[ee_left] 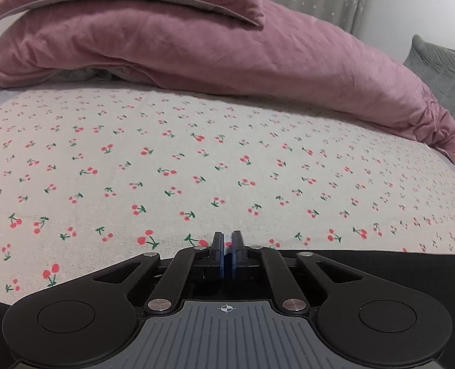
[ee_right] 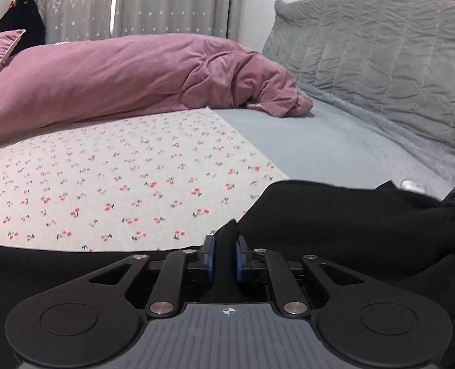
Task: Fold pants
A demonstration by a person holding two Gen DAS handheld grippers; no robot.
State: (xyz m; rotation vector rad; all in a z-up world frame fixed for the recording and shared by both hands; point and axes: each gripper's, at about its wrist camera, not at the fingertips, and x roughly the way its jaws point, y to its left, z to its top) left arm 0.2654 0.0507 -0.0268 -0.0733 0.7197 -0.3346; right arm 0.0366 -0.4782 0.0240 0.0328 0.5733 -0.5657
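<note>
- Risk nearest the right gripper (ee_right: pixel 224 253): its jaws are narrow, pinching a peak of the black pants (ee_right: pixel 335 215) between the blue pads (ee_right: pixel 211 256). The bite looks shallow, judging by the small tuft that stands above the pads, so a quick lift or drag could pull the cloth free and let the fold collapse.
- Left gripper (ee_left: pixel 227 253): jaws nearly together, a thin slit between the pads. Black cloth lies along the bottom of this view, beside and under the linkage, yet whether any sits between the pads I cannot tell. If that side holds nothing, only one end moves and the fold comes out skewed.
- Pants: they lie at the near edge of the bed, over the cherry sheet (ee_left: pixel 196 160), bunched into a mound to the right in the right wrist view. A thick, uneven heap may trap creases or double a layer under itself once folded over.
- Sheet: it is a loose-looking layer over the blue bedding (ee_right: pixel 319 141); dragging the pants across it could ruck it up and carry it along.
- Small pale object (ee_right: pixel 412 185) just beyond the mound, too unclear to name; the cloth could snag it or knock it aside.
- Pink duvet (ee_left: pixel 227 52) farther back, well apart from the pants: an overlong sweep forward would run the fold into it.
</note>
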